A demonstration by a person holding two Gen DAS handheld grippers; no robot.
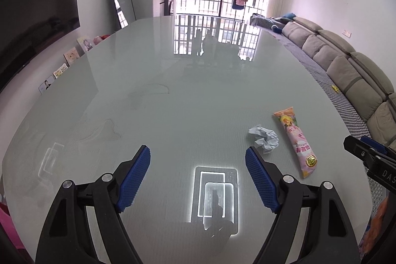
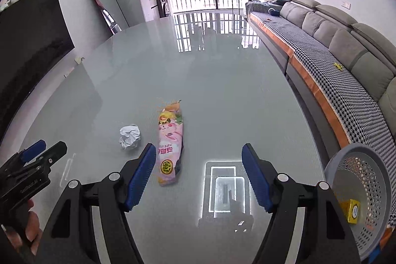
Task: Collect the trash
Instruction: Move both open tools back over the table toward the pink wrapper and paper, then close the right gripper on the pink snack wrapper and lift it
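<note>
Left claw (image 1: pixel 197 157) gapes over glossy table (image 1: pixel 198 90), sofa (image 1: pixel 346 61) alongside.

On the table (image 2: pixel 222 90), paper ball (image 2: pixel 130 136) lies left of wrapper (image 2: pixel 169 142); basket (image 2: pixel 358 189) sits right.

A pink snack wrapper (image 2: pixel 169 143), printed with cartoon figures and a round gold seal near its closer end, lies flat and lengthwise on the glossy table (image 2: pixel 222 90). Just to the wrapper's left, apart from it, sits a crumpled white paper ball (image 2: pixel 129 136).
</note>
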